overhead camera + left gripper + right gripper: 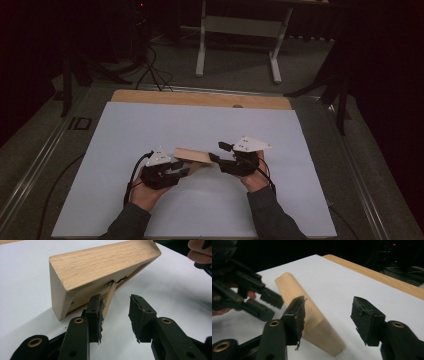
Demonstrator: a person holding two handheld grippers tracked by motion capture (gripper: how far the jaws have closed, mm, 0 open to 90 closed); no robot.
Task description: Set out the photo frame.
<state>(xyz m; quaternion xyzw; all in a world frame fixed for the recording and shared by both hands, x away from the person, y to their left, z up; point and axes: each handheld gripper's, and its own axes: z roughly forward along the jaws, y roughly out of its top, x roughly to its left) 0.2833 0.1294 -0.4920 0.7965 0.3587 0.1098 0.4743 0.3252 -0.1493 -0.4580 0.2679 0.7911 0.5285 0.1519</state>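
Wooden frame (192, 156) leans on its stand near the table's front edge; both grippers (182, 172) (216, 158) gape wide, holding nothing. Next, probably grab it.

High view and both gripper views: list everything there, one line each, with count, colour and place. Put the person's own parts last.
wooden block: one, light wood, tilted on the white sheet between the two grippers, a thin strut under it
white sheet: one, white, covering the tabletop
table: one, wood edge bare at the far side
desk frame: one, white legs, on the floor beyond
cables: several, black, far floor
left gripper: one, black, open, beside the strut
right gripper: one, black, open, beside the block's end
hands: two, in dark sleeves, near edge
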